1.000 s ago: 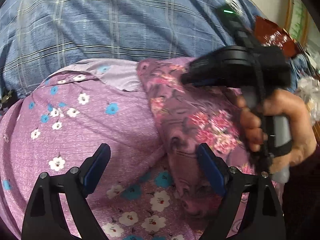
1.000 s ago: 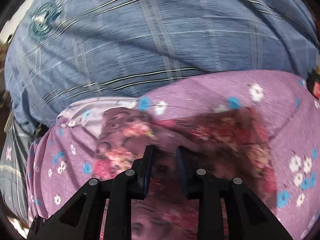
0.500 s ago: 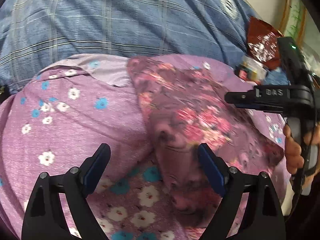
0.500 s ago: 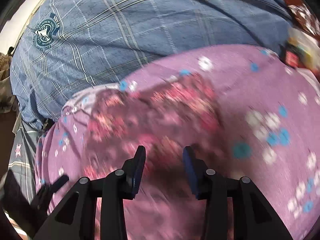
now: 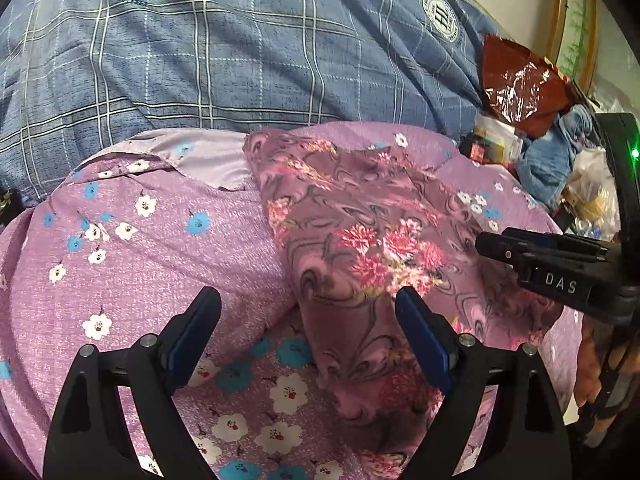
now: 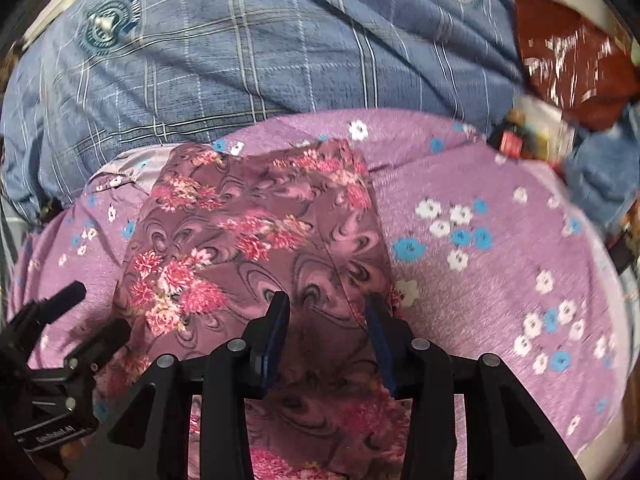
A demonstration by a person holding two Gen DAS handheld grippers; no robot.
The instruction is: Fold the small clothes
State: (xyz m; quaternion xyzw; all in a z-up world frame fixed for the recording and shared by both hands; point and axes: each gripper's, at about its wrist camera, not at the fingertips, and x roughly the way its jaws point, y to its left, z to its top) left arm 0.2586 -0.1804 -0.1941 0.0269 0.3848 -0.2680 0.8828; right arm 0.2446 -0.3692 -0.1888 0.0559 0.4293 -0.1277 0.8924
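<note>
A folded maroon floral garment (image 5: pixel 372 248) lies on a lilac cloth with white and blue flowers (image 5: pixel 132 264). It also shows in the right wrist view (image 6: pixel 248 240), on the same lilac cloth (image 6: pixel 500 272). My left gripper (image 5: pixel 308 320) is open and empty, hovering over the garment's near left edge. My right gripper (image 6: pixel 326 320) is open and empty above the garment's near right edge. The right gripper's body (image 5: pixel 560 276) shows at the right in the left wrist view; the left gripper (image 6: pixel 76 320) shows at the lower left in the right wrist view.
A blue plaid blanket (image 5: pixel 240 52) lies beyond the lilac cloth. A dark red shiny packet (image 5: pixel 516 84), small items and blue fabric (image 5: pixel 552 152) are piled at the far right. A framed picture (image 5: pixel 576 20) stands behind them.
My right gripper has opened, let go of the floral garment and drawn back to the right. The garment now lies flat. My left gripper has stayed open in place.
</note>
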